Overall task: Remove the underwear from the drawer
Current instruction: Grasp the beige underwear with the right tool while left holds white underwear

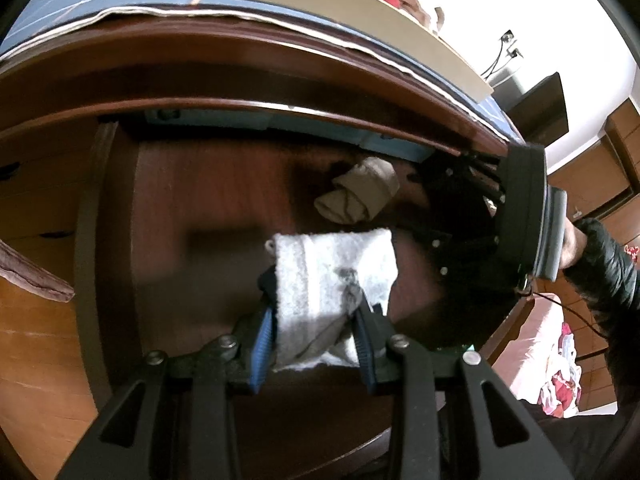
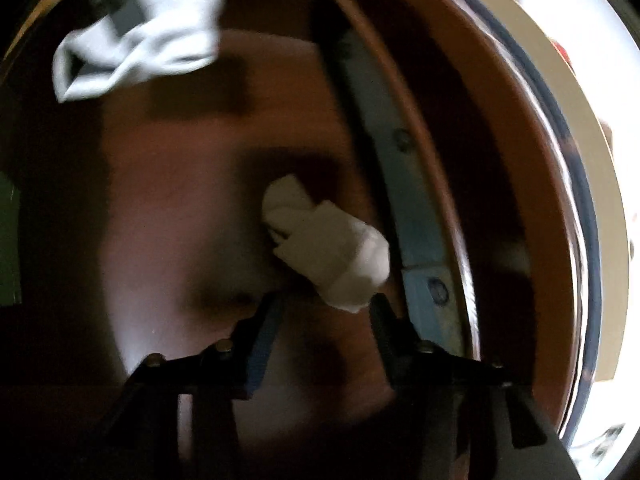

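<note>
Meanwhile, a person working with two handheld grippers is reaching into an open wooden drawer (image 1: 224,184) beneath a dark wood desktop. The left gripper (image 1: 316,312) is clamping a folded white garment (image 1: 332,276) between its blue-padded fingers (image 1: 262,344), holding it over the drawer's brown floor. The same white piece is showing, blurred, at the upper left of the right wrist view (image 2: 140,40). Farther back in the drawer, a rolled beige garment (image 1: 358,190) is lying near the rear wall, just beside the black body of the right gripper, which a hand (image 1: 572,244) in a dark sleeve is holding. Seen from the right wrist, the right gripper (image 2: 326,312) is hanging with its jaws parted and nothing pressed between them, the pale roll (image 2: 328,244) lying just beyond the fingertips, close to the drawer's light blue back rail (image 2: 416,232). That view is heavily smeared.
</note>
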### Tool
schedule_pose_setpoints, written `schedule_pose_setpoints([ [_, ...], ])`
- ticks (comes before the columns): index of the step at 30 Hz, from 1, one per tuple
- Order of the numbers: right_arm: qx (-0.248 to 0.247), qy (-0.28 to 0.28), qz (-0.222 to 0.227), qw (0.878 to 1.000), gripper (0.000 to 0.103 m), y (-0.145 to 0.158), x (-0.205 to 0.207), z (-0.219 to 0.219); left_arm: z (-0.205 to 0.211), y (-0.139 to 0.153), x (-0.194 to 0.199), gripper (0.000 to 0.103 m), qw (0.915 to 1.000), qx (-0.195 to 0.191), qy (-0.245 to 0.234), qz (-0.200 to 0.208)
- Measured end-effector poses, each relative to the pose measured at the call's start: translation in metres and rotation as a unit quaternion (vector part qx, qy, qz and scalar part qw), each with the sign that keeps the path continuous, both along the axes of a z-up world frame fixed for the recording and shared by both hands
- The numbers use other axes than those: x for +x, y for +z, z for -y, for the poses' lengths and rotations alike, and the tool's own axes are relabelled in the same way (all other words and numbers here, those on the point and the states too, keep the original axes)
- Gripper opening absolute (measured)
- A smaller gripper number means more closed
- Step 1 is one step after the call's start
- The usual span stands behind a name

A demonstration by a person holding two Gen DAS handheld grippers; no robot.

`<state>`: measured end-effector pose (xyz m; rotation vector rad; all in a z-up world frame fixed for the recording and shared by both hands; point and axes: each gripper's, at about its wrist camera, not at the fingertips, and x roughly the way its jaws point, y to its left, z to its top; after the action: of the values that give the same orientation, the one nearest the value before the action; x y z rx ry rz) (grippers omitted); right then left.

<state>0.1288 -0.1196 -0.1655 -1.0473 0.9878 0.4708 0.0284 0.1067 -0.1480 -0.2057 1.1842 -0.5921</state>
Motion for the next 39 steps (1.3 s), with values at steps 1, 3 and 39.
schedule_pose_setpoints([
  [1,0.015,-0.012,-0.008,1.0,0.057,0.003,0.004,0.003,0.0,0.001,0.0,0.035,1.0,-0.001,0.0,0.001],
  [3,0.03,-0.04,-0.023,0.998,0.06,0.012,0.011,0.014,-0.001,0.001,-0.001,0.035,1.0,-0.002,0.001,0.003],
  [39,0.187,-0.14,-0.031,0.972,0.026,0.14,0.083,0.115,0.0,0.001,-0.006,0.035,0.9998,0.004,0.02,0.006],
])
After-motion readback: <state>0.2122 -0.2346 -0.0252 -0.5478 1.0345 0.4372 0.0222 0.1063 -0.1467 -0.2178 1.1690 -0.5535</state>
